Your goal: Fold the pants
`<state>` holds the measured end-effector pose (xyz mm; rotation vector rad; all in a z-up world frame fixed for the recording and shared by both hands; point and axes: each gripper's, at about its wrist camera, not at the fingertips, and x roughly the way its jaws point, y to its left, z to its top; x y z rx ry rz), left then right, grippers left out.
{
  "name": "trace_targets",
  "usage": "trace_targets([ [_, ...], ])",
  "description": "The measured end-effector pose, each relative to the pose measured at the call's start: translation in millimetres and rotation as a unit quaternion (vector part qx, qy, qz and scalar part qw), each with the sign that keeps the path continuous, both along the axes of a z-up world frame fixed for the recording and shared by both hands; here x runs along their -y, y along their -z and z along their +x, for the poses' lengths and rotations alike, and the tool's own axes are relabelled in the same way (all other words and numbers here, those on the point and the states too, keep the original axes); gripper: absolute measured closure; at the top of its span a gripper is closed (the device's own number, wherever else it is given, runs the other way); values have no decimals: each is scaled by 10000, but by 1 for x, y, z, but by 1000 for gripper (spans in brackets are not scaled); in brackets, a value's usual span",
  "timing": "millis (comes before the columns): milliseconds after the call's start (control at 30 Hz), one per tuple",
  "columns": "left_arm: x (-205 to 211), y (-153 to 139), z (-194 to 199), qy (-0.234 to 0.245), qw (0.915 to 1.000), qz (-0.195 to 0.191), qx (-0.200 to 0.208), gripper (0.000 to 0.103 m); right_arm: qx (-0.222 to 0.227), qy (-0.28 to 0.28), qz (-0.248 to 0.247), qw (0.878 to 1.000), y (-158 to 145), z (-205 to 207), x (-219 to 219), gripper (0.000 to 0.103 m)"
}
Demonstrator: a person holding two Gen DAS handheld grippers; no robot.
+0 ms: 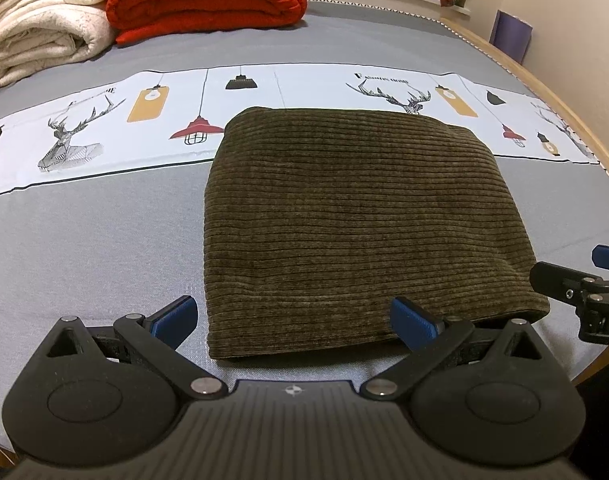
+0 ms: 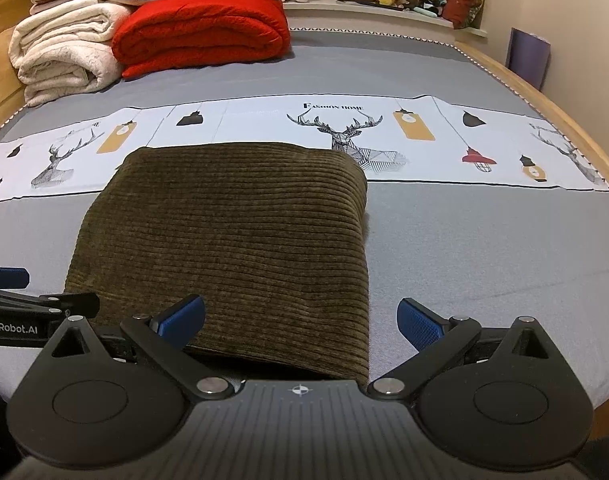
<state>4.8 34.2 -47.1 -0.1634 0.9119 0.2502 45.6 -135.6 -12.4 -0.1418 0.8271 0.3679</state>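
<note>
Left gripper (image 1: 292, 322) and right gripper (image 2: 302, 322) both spread wide, empty, possibly grazing near edge of folded pants (image 1: 344, 216) on bed (image 1: 96, 248).

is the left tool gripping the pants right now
No, the left tool is open, its blue pads spread either side of the near edge of the folded olive pants without pinching the cloth.

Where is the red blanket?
The red blanket lies folded at the bed's far end, upper left in both views, right beside the cream blankets.
</note>
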Motion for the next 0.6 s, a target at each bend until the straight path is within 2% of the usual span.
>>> trace_targets([
  [600, 1, -2, -1, 114, 9999, -17, 71, 0, 6, -79, 6, 10000, -1, -1, -1, 1],
])
